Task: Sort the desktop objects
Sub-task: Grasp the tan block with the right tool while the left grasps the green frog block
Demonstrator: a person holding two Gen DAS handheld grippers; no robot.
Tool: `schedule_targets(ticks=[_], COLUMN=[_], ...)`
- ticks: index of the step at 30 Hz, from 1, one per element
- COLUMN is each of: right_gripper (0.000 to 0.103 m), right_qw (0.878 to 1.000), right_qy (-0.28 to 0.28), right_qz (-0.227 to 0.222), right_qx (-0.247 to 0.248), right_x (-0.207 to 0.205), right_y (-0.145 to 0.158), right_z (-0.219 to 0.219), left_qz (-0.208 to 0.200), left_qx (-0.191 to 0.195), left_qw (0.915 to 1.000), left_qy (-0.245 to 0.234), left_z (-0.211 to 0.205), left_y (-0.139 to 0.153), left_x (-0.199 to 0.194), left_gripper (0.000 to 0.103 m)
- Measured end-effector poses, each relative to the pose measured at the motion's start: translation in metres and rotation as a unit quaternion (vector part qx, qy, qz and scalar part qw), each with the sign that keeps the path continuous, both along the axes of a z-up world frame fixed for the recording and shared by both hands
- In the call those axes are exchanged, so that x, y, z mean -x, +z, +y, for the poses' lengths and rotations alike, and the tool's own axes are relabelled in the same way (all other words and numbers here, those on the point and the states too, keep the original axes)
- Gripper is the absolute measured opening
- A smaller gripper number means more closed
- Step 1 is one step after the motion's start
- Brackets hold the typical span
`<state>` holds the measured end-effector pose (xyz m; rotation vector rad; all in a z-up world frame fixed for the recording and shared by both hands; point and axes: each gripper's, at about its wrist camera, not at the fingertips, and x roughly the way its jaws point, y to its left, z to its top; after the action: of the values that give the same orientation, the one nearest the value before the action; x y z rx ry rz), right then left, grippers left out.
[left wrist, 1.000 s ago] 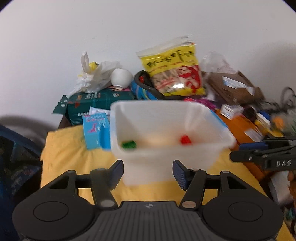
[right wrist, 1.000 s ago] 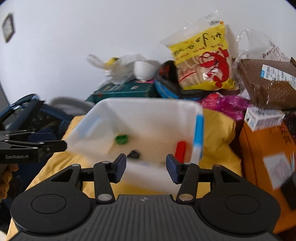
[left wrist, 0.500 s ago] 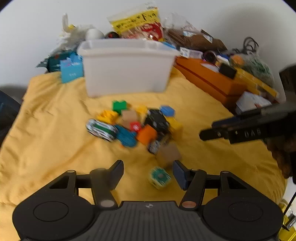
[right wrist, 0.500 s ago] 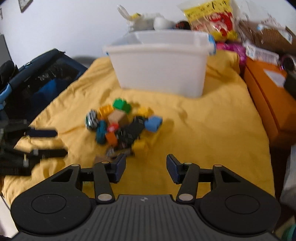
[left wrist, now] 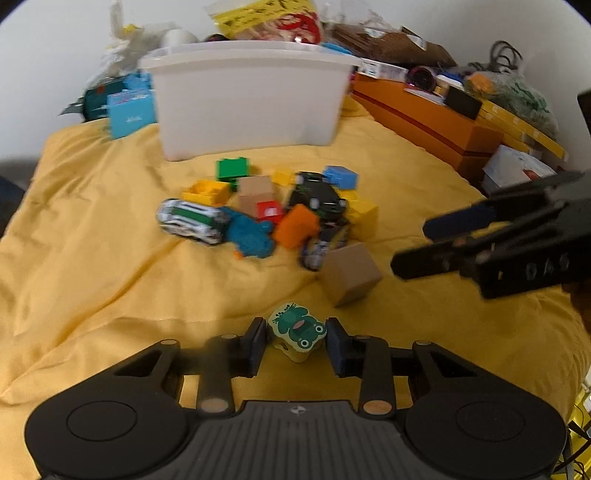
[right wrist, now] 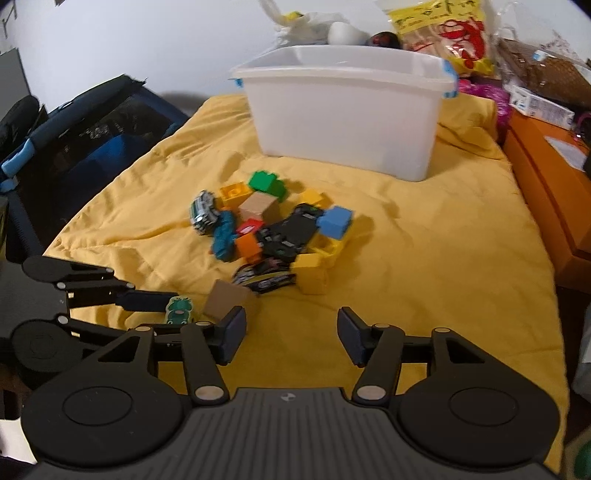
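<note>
Toy sorting on yellow bedcover [left wrist: 110, 258], white bin [left wrist: 247, 96] behind.
Left wrist: left tool [left wrist: 295, 345] pitched downward, closing around frog block [left wrist: 297, 330], pads just beside it. Right wrist: right tool [right wrist: 291, 334] tilted down, opening, empty, near toy pile [right wrist: 273, 232].

Right tool [right wrist: 289, 334] opening, empty, above yellow cloth [right wrist: 424, 258] near toy pile [right wrist: 273, 236].

Probably a home bedroom — yellow bedspread [right wrist: 424, 258], snack bag [right wrist: 448, 33], toys.
</note>
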<state>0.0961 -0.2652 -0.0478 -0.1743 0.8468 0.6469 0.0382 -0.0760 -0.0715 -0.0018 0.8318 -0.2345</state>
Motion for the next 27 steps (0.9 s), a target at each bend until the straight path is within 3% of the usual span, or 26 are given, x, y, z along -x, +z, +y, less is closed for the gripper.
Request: schedule_targets(ticks=[11, 12, 13, 14, 19, 27], right_gripper=[0.065, 0.06, 0.043, 0.04, 0.036, 0.033], right_qw=[0.999, 0.999, 0.999, 0.999, 1.0, 0.998], right_qy=[0.018, 0.019, 0.022, 0.024, 0.023, -0.035], right_qz=[-0.011, -0.011, -0.008, -0.007, -0.005, -0.008], right_qx=[0.033, 0.033, 0.032, 0.032, 0.015, -0.05], right_x=[0.007, 0.008, 0.007, 0.006, 0.009, 0.005], right_y=[-0.023, -0.025, -0.026, -0.026, -0.017, 0.023], right_z=[0.055, 0.058, 0.058, 0.059, 0.046, 0.006], left_qz=[-0.001, -0.003, -0.005, -0.009, -0.023, -0.044], left_qx=[0.003, 0.005, 0.007, 0.009, 0.02, 0.038], left_qw=[0.9977, 0.9976, 0.9976, 0.9977, 0.9974, 0.9962], left_qy=[0.068, 0.069, 0.069, 0.067, 0.065, 0.066], left_z=[0.035, 0.035, 0.035, 0.035, 0.031, 0.029], left_y=[0.01, 0.012, 0.013, 0.015, 0.029, 0.06], left_x=[0.008, 0.007, 0.007, 0.007, 0.002, -0.015], left_gripper=[0.038, 0.038, 0.038, 0.038, 0.038, 0.038])
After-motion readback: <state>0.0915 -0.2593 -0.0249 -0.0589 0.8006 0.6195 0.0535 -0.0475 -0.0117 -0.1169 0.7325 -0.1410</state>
